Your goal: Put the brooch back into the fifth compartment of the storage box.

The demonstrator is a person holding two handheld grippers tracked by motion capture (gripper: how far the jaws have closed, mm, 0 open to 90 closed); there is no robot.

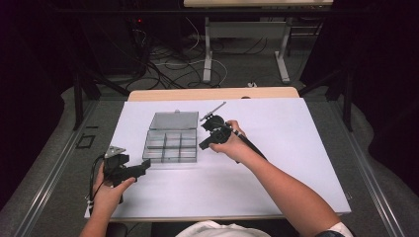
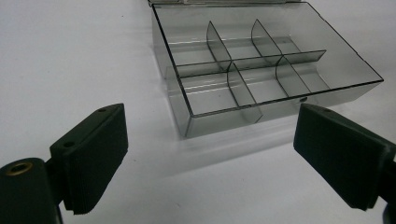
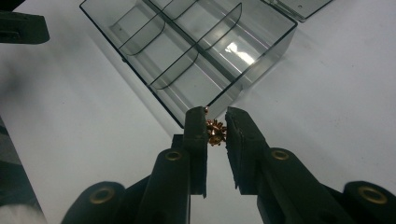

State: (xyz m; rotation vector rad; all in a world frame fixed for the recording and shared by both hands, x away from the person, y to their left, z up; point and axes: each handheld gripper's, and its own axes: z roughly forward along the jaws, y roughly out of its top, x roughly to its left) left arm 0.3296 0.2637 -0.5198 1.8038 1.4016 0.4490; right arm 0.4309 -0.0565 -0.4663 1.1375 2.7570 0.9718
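Right gripper (image 3: 216, 128): jaws closed on a small brass gear (image 3: 215, 131), which is pinched between the pads near their tips; it hangs just off the near corner of the clear compartment box (image 3: 187, 51).
Left gripper (image 2: 210, 154): jaws stand wide apart with nothing between them, low over the white table sheet (image 2: 60, 60), just beside the box's end wall and not touching it.
Box: lid (image 1: 174, 120) swung back and lying open; six compartments with curved dividers, all appearing empty.
Step in hand, judged: carrying the gear to a compartment for release.
Method advised: bring the jaw tips over the rim and centre them above one compartment before lowering; keep the gear clear of the thin dividers.
Release: open only once the gear is low inside the cell, so it does not bounce or roll out.
Grip concern: the hold sits near the pad tips; a tilt or knock against the wall could flick the gear loose.
Left gripper's role: steadying the box wall would stop the light box sliding.
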